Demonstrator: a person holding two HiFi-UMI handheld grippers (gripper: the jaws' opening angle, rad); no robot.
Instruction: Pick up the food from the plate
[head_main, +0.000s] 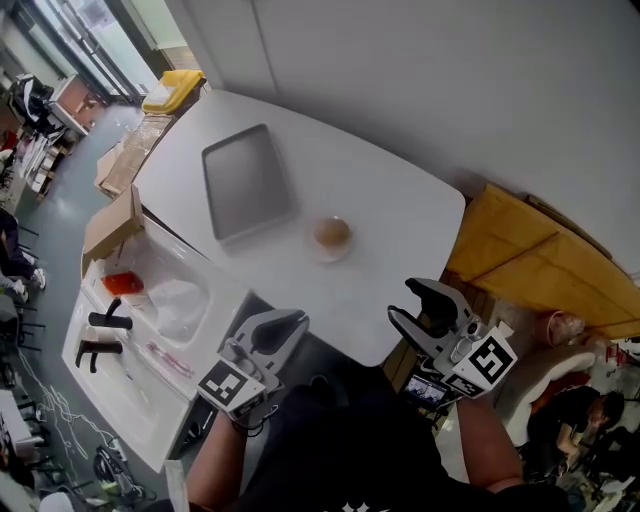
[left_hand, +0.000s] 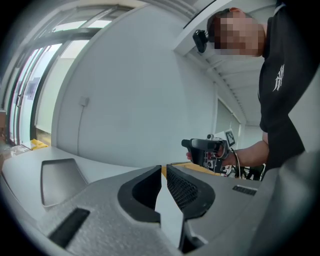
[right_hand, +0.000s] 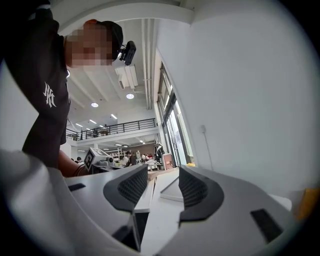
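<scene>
1. Ahead of both grippers, on the white table (head_main: 400, 215), a round brown piece of food (head_main: 331, 232) is seen lying on a small clear plate (head_main: 316, 251). The food is untouched and well apart from either tool.
2. The left gripper (head_main: 298, 320) is held over the table's near edge, short of the plate, which lies ahead of it and slightly to its right. In the left gripper view (left_hand: 163, 169) its jaws are drawn together to a thin slit, and nothing is caught between them.
3. The right gripper (head_main: 402, 300) is held at the near edge as well, with the plate ahead of it and to its left. In the right gripper view (right_hand: 163, 170) its jaws are spread apart and nothing is held. Only tabletop and a grey slab, probably the tray, are seen through the gap.
4. A flat grey tray (head_main: 245, 180) is set on the table beyond the left gripper, farther off than the plate and to the plate's left.
5. To the left of the left gripper, a lower white surface (head_main: 150, 400) is seen, on which a clear plastic bag (head_main: 178, 300), a red item (head_main: 122, 283) and two black handles (head_main: 105, 335) are laid.
6. To the right of the right gripper, past the table's edge, yellow-brown cardboard (head_main: 530, 250) is seen.
</scene>
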